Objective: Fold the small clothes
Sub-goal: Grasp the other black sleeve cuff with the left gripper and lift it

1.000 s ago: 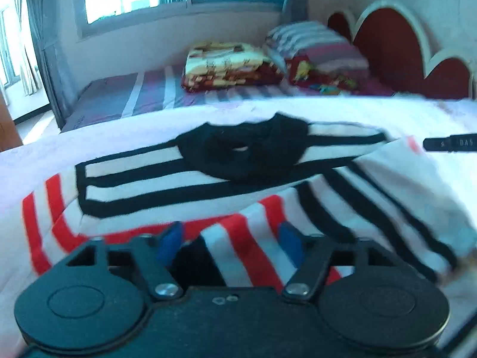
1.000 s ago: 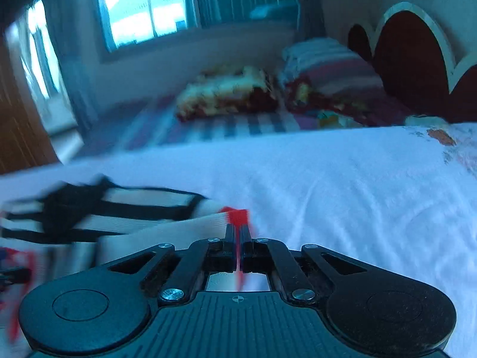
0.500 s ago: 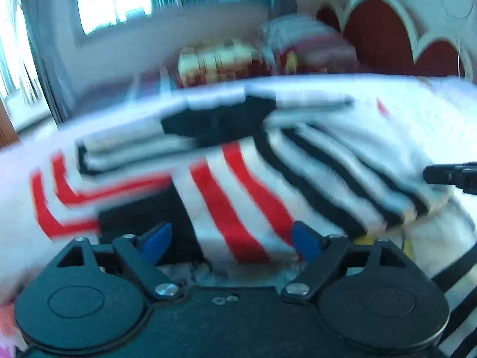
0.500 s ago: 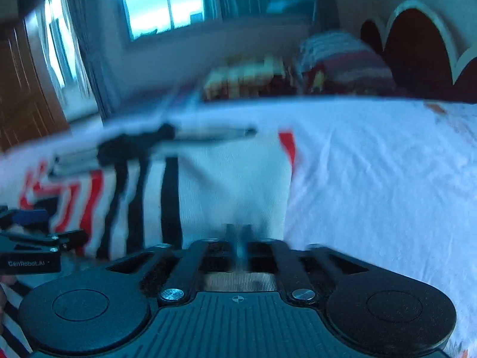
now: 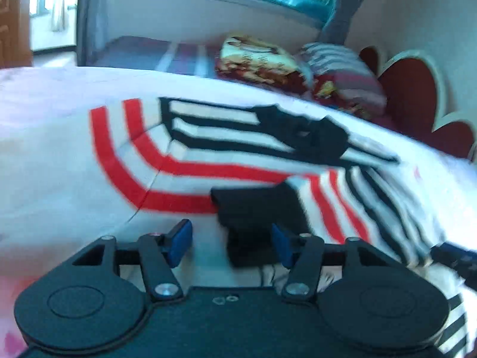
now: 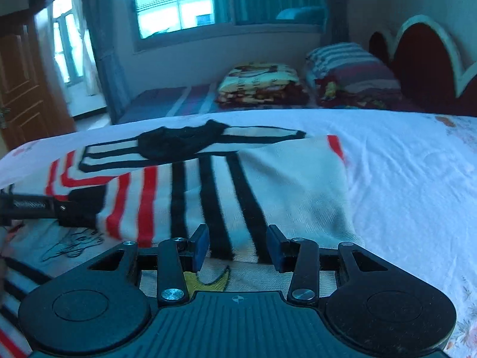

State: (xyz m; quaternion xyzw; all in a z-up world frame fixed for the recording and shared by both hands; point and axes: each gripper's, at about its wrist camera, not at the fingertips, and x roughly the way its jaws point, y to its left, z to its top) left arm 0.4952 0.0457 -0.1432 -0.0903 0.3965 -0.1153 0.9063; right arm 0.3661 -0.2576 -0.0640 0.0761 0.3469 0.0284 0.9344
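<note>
A small white sweater (image 6: 268, 185) with red and black stripes and a black collar (image 6: 179, 141) lies on the white bedsheet (image 6: 411, 185); its right sleeve is folded across the body. It also shows in the left wrist view (image 5: 208, 155). My right gripper (image 6: 237, 246) is open and empty, just in front of the sleeve's near edge. My left gripper (image 5: 231, 243) is open and empty over the sleeve's black cuff (image 5: 259, 208). The left gripper's tip (image 6: 59, 208) shows at the left of the right wrist view.
Beyond the sheet lie a folded patterned blanket (image 6: 262, 83) and striped pillows (image 6: 351, 65) against a red headboard (image 6: 423, 65). A window (image 6: 176, 3) is behind, a wooden door (image 6: 21, 89) at the left.
My right gripper carried the right sleeve across the sweater's body, then opened and let it go. My left gripper stayed open and swung toward the left.
</note>
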